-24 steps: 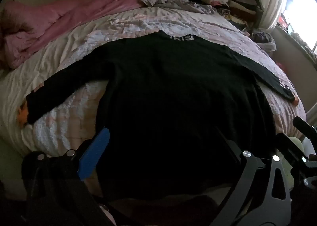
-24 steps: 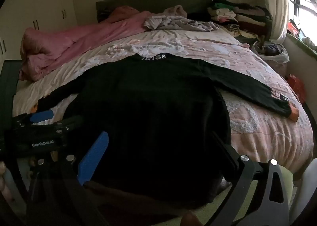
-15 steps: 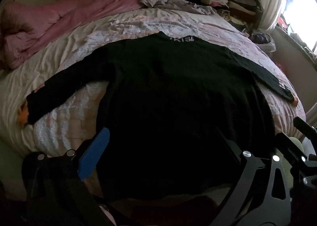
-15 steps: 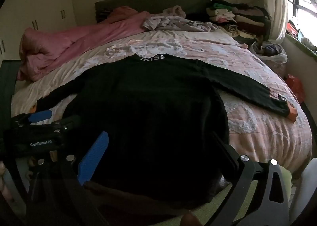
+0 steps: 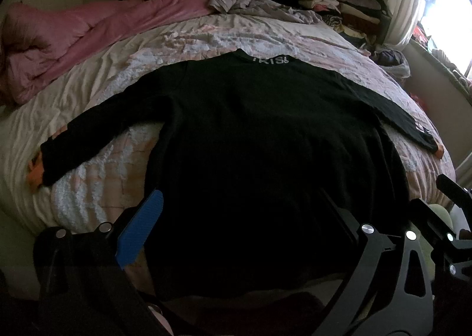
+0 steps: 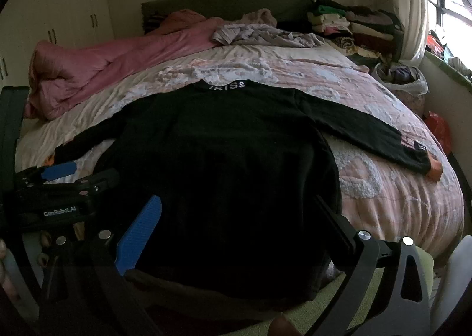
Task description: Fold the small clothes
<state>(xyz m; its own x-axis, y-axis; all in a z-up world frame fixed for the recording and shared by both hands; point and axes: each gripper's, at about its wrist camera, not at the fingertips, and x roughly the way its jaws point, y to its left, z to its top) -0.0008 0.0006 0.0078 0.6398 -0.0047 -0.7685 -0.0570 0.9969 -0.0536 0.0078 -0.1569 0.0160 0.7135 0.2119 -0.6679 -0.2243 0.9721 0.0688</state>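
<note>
Across the bed (image 6: 383, 176) lies our soft, light black sweater (image 6: 224, 165), sleeves spread; both grippers (image 5: 239, 226) (image 6: 236, 226) gape empty. We judge the near-edge hem corners best for pinching.

One black sweater (image 6: 224, 165) with two sleeves is seen spread on one bed (image 6: 383, 188), and two grippers, left gripper (image 5: 239, 226) and right gripper (image 6: 236, 229), are counted. One pink duvet (image 6: 118, 61) and one grey garment (image 6: 265, 35) are seen; the stacked clothes (image 6: 354, 23) are perhaps two piles.
</note>
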